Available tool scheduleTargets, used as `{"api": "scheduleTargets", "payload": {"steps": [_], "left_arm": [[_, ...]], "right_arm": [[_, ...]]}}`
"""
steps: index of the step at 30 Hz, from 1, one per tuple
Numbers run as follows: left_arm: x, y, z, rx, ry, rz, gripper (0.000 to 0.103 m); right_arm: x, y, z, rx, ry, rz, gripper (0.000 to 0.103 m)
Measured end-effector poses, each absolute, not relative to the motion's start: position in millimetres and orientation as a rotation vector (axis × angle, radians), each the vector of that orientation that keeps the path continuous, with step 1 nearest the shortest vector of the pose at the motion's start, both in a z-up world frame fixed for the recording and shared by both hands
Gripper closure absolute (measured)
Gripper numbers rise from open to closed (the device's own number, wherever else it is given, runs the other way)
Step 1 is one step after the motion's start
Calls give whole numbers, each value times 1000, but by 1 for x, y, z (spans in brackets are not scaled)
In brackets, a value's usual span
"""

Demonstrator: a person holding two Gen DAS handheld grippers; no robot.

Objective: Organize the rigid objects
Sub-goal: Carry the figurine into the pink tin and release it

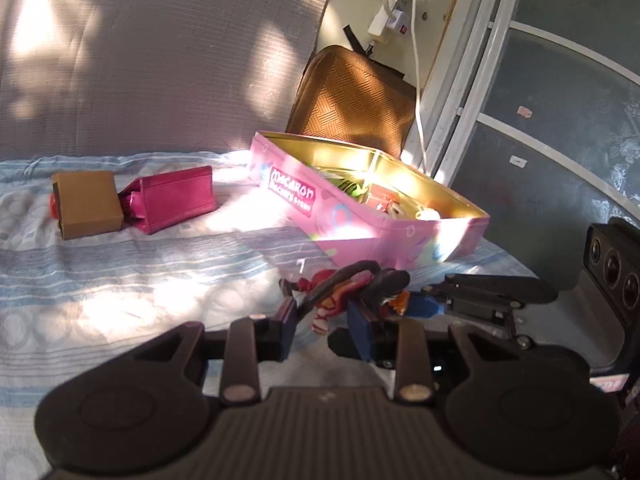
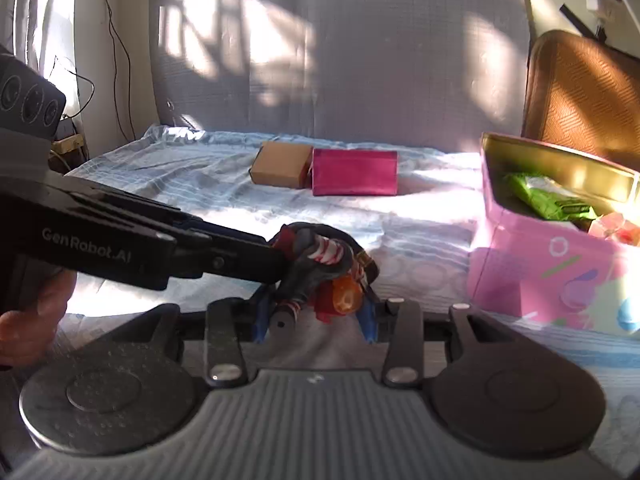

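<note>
A: How do the fingers stand?

B: The left gripper (image 1: 322, 320) is narrow, its blue pads pinching the toy (image 1: 352, 290), a small figure with red, dark and orange parts. The right gripper (image 2: 316, 316) comes from the other side; the toy (image 2: 324, 268) sits between its blue fingers (image 2: 262, 320), but I cannot tell if the pads press on it.

A: Where is the toy?

B: At the near part of the bed (image 1: 120, 288), close over the striped sheet, just before the tin (image 1: 360, 236). Whether it touches the sheet I cannot tell.

A: What is in the tin?

B: The pink tin is open, gold inside, with a divider. One compartment holds a green packet (image 2: 548, 200). Next to the packet are small red and white things (image 1: 390, 204); they are too bright to name.

A: How is the room for moving?

B: To the left the sheet is free until a brown box (image 1: 88, 204) and a magenta purse (image 1: 176, 198), which touch each other, well apart from the tin. Behind them stands a grey cushion wall (image 1: 160, 60). Behind the tin leans a brown woven pad (image 1: 356, 100).

A: Which way does the toy point?

B: Its long axis lies across, from one gripper to the other; a dark loop bends over its top.
</note>
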State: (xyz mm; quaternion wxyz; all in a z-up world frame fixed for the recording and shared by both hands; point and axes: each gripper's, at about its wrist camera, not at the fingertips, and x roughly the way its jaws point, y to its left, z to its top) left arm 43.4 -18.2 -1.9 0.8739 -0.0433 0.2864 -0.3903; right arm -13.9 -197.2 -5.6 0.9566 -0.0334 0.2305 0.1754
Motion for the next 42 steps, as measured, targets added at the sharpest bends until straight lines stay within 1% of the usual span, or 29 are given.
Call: {"api": "scheduleTargets", "payload": {"steps": [1, 5, 9, 10, 11, 12, 13, 14, 17, 21, 26, 29, 31, 33, 38, 40, 42], "left_arm": [[41, -26, 6, -80, 577, -828, 77], [47, -69, 35, -39, 515, -869, 77], [67, -119, 52, -5, 490, -909, 78], [75, -135, 54, -6, 493, -914, 80], [82, -150, 54, -3, 500, -898, 77], [88, -163, 54, 0, 507, -877, 68], [95, -175, 53, -2, 516, -854, 55], [100, -184, 51, -15, 526, -835, 54], [103, -193, 46, -51, 563, -803, 54], [89, -191, 42, -8, 529, -782, 51], [75, -187, 37, -33, 587, -800, 49], [62, -178, 33, -19, 593, -801, 44], [55, -167, 31, -16, 588, -793, 38], [52, -152, 29, -32, 582, -772, 32], [51, -95, 20, -76, 556, -636, 31], [56, -66, 13, -110, 566, -556, 28], [60, -36, 5, -104, 577, -444, 28]], "right_arm": [[-20, -203, 0, -77, 429, 337, 58], [-26, -234, 21, -68, 333, 252, 58], [-13, -273, 34, -56, 282, 154, 58], [-8, -281, 35, -57, 277, 135, 60], [-1, -291, 34, -64, 276, 110, 60], [8, -301, 32, -76, 275, 78, 60], [17, -309, 29, -84, 281, 38, 60], [26, -319, 25, -88, 289, -16, 60], [41, -348, 15, -75, 340, -161, 57], [16, -371, 13, 45, 313, -174, 55], [-20, -369, 10, 155, 282, -172, 54], [-37, -366, 9, 190, 286, -169, 52], [-45, -360, 8, 193, 295, -157, 52], [-49, -353, 9, 177, 306, -145, 52], [-56, -331, 20, 171, 298, -82, 52], [-56, -315, 25, 153, 296, -34, 50], [-54, -297, 28, 132, 299, 21, 49]]}}
